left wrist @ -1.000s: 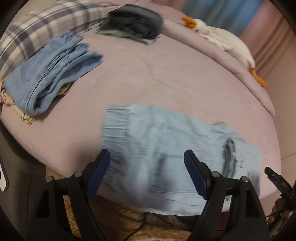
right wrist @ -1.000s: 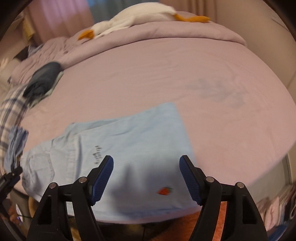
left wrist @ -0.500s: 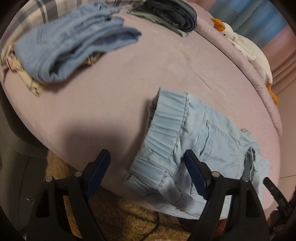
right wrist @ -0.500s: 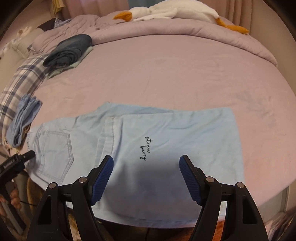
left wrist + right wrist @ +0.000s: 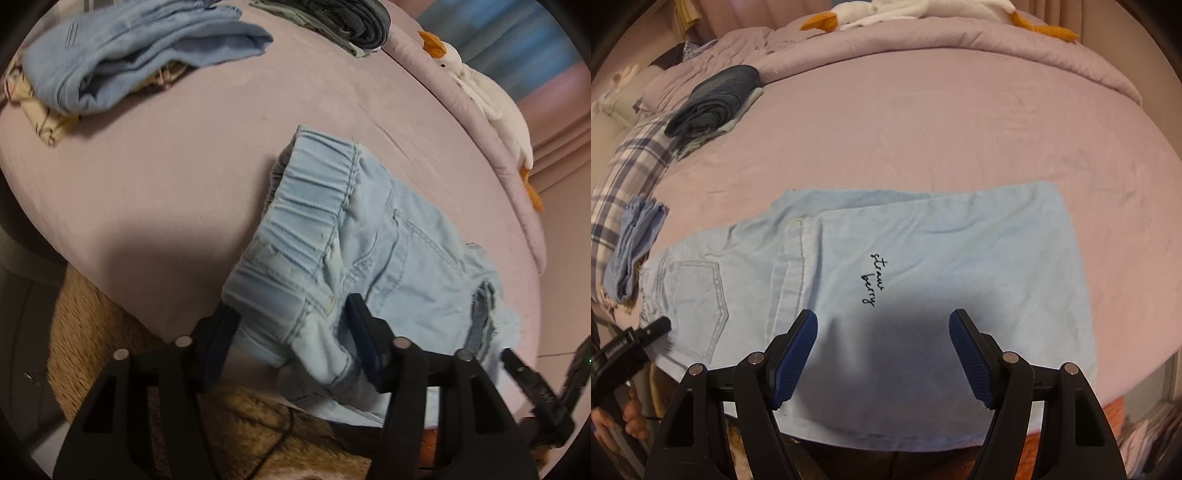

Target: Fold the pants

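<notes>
Light blue pants lie flat on the pink bed, legs folded back over themselves, with black script on the upper layer. In the left wrist view the elastic waistband points away and the near waist corner sits between my left gripper's open jaws. My left gripper also shows in the right wrist view at the waist end. My right gripper is open and empty, just above the folded leg near the bed's front edge.
A folded blue jeans pile and a dark folded garment lie at the far left of the bed. A white goose plush rests on the rolled quilt. A plaid pillow is left. A woven rug lies below.
My left gripper has moved in on the waist corner and narrowed around it. My right gripper has pulled back a little over the folded legs and stays open.
</notes>
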Action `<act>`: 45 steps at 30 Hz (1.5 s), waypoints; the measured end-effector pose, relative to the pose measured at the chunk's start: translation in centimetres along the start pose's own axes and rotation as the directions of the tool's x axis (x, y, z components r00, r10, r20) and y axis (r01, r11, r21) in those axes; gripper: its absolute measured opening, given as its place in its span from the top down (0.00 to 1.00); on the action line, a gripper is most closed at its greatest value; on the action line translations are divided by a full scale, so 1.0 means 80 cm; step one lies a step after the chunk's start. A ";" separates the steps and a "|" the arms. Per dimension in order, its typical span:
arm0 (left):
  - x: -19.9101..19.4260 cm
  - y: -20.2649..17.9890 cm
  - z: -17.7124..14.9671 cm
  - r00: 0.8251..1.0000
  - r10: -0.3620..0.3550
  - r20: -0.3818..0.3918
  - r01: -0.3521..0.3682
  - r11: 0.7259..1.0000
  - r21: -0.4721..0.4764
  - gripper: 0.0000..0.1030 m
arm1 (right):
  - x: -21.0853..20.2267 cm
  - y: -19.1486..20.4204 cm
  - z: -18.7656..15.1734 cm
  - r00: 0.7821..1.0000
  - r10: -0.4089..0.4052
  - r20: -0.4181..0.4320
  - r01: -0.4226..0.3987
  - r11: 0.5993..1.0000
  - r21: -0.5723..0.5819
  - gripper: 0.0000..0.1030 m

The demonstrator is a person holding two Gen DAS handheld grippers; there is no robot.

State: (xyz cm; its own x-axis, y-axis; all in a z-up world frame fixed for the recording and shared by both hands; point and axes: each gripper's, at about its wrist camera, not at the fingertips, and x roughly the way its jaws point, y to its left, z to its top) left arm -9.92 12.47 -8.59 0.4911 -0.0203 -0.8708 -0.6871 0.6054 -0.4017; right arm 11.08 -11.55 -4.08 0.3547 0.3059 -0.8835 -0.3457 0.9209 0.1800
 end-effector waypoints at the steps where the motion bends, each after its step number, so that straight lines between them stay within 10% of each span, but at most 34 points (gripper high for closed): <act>1: 0.000 -0.001 0.000 1.000 -0.005 -0.005 0.005 1.000 0.002 0.48 | 0.001 -0.002 -0.001 1.000 0.007 -0.006 -0.007 1.000 0.005 0.29; 11: -0.006 -0.028 -0.001 1.000 0.017 0.026 -0.018 0.999 0.048 0.66 | -0.001 -0.012 -0.002 0.999 0.036 -0.009 -0.036 0.999 0.031 0.29; 25: -0.075 -0.116 0.015 0.976 -0.196 0.095 0.171 0.960 0.222 0.67 | -0.021 -0.049 -0.006 0.999 0.023 0.042 -0.028 0.993 0.114 0.29; 35: -0.079 -0.258 -0.014 0.946 -0.325 0.019 0.266 0.804 0.531 0.68 | -0.054 -0.097 -0.019 0.993 0.018 0.116 -0.042 0.976 0.215 0.29; 45: 0.001 -0.366 -0.066 0.947 -0.282 -0.151 0.309 0.683 0.662 0.68 | -0.071 -0.149 -0.043 0.988 -0.007 0.151 -0.043 0.945 0.325 0.29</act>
State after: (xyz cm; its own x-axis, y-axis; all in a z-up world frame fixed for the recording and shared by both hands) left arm 7.42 -9.46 1.65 0.5782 -0.3104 -0.7545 0.0369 0.9338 -0.3559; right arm 10.17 -25.12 -2.69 0.4845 0.3321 -0.8093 -0.0591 0.9354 0.3485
